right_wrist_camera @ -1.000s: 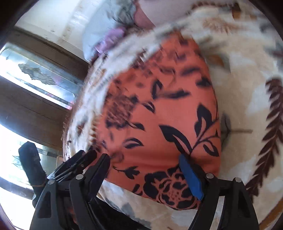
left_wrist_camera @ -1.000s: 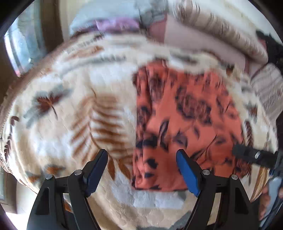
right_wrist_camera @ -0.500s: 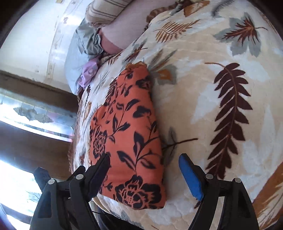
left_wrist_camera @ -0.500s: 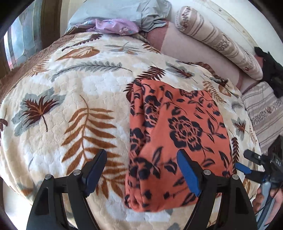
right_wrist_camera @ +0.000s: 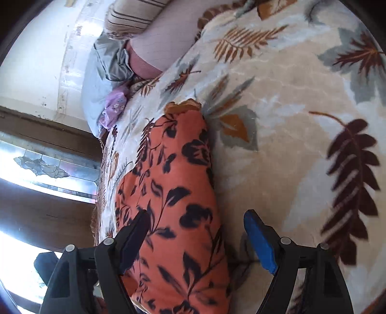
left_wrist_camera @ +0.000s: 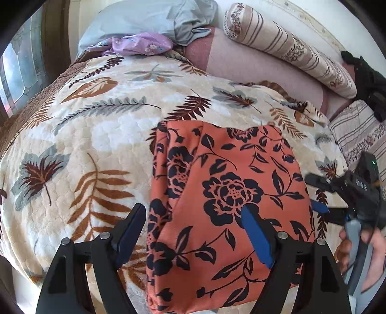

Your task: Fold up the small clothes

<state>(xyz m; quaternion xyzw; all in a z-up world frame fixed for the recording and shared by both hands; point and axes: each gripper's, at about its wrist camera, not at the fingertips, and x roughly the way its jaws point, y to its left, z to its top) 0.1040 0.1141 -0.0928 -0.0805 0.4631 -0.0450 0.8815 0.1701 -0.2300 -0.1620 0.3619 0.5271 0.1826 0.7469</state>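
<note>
An orange garment with a black flower print (left_wrist_camera: 224, 198) lies folded into a rectangle on the leaf-patterned blanket (left_wrist_camera: 79, 145). My left gripper (left_wrist_camera: 193, 231) is open and empty, above the garment's near left edge. In the right wrist view the garment (right_wrist_camera: 176, 200) runs lengthwise under my right gripper (right_wrist_camera: 195, 234), which is open and empty over its right edge. The right gripper also shows in the left wrist view (left_wrist_camera: 320, 195), beside the garment's right edge, held by a hand.
A striped bolster (left_wrist_camera: 289, 46), a grey pillow (left_wrist_camera: 149, 19) and a purple cloth (left_wrist_camera: 140, 44) lie at the head of the bed. A window (right_wrist_camera: 48, 174) and dark wood are to the left. A black object (left_wrist_camera: 366, 79) sits at far right.
Both grippers have pulled back from the garment and steadied. The right gripper has shifted to the garment's right edge, with more blanket in its view.
</note>
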